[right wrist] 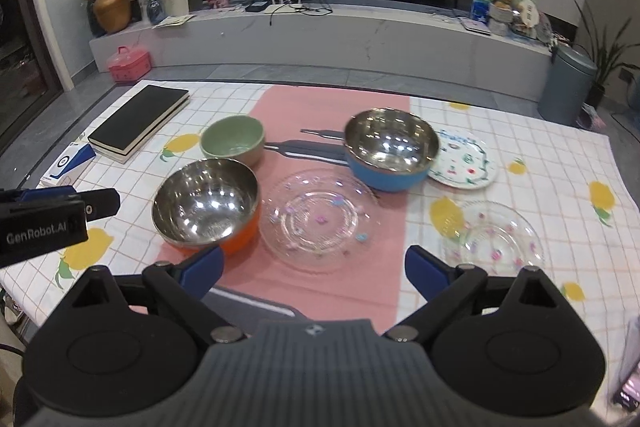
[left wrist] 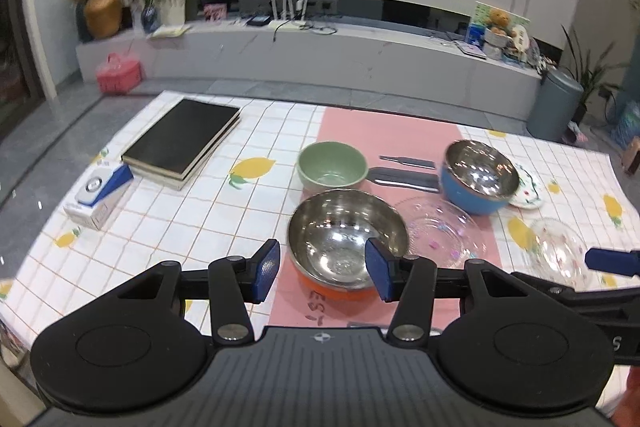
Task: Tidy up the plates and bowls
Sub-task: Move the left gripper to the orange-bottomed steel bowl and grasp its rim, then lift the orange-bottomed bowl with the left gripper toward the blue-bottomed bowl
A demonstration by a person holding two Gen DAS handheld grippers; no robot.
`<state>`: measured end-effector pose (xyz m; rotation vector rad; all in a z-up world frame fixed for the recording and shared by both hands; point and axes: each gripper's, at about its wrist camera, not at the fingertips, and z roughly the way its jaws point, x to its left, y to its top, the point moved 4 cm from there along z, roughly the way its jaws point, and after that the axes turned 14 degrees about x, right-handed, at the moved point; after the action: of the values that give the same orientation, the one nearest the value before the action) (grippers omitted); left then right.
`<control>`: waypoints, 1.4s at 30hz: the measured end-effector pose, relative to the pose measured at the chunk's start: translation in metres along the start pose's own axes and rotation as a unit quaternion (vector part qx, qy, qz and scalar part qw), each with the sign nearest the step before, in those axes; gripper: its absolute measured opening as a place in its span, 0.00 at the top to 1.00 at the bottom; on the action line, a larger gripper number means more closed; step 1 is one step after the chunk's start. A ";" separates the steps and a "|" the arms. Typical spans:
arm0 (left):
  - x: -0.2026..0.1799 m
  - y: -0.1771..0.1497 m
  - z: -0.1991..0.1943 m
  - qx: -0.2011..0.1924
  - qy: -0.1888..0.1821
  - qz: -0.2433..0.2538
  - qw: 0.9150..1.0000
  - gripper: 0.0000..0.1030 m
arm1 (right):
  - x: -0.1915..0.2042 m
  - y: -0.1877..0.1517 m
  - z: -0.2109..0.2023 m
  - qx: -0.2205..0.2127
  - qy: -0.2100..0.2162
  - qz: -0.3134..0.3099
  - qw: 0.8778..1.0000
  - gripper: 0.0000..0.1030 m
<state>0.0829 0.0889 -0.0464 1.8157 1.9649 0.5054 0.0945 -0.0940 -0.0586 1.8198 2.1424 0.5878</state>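
Plainly, nothing is stacked yet: three bowls and three plates lie apart on the checked tablecloth [right wrist: 540,147]. Farthest left, off the work area, sit a pair of black books [right wrist: 138,123] and a small blue-and-white box [left wrist: 100,195]. Next comes the left gripper [left wrist: 322,273], its jaws spread and holding nothing. The orange steel bowl [left wrist: 346,239] lies straight ahead of it and nearest, with the right blue pad [left wrist: 378,273] showing over the bowl's right rim and the left pad just outside the left rim; whether either touches cannot be told. Beyond that bowl, almost touching it, stands the green bowl [left wrist: 332,165]. To the right lies a clear glass plate [right wrist: 318,219], right in front of the right gripper [right wrist: 314,269], whose jaws are also wide apart and empty. Behind the plate sits the blue steel bowl [right wrist: 390,151], its right side overlapping the white patterned plate [right wrist: 466,163]. A second glass plate [right wrist: 498,241] lies just off the right finger. A dark strap [right wrist: 304,151] lies across the pink runner between the green and blue bowls. The left gripper looks better placed for the orange bowl. The close green bowl could be nudged.
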 end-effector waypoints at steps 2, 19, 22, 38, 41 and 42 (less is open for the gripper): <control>0.012 0.006 0.010 0.007 -0.004 -0.020 1.000 0.43 | 0.006 0.010 0.010 0.005 0.001 0.000 1.000 0.07; 0.058 0.036 0.086 0.051 -0.009 -0.069 0.996 0.45 | 0.026 0.067 0.096 0.055 0.045 0.049 0.996 0.11; 0.063 0.038 0.099 0.071 -0.026 -0.092 0.993 0.48 | 0.027 0.071 0.112 0.072 0.046 0.055 0.995 0.19; 0.037 0.023 0.139 0.153 -0.043 -0.060 0.986 0.81 | 0.025 0.058 0.150 0.137 0.088 0.089 0.983 0.75; 0.032 0.024 0.135 0.154 -0.043 -0.057 0.985 0.87 | 0.030 0.058 0.149 0.141 0.095 0.091 0.981 0.91; 0.031 0.024 0.133 0.153 -0.038 -0.053 0.986 0.87 | 0.032 0.058 0.147 0.143 0.089 0.091 0.981 0.92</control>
<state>0.1719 0.1194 -0.1479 1.8608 2.1674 0.1017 0.2064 -0.0358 -0.1588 2.2104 2.2914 0.5215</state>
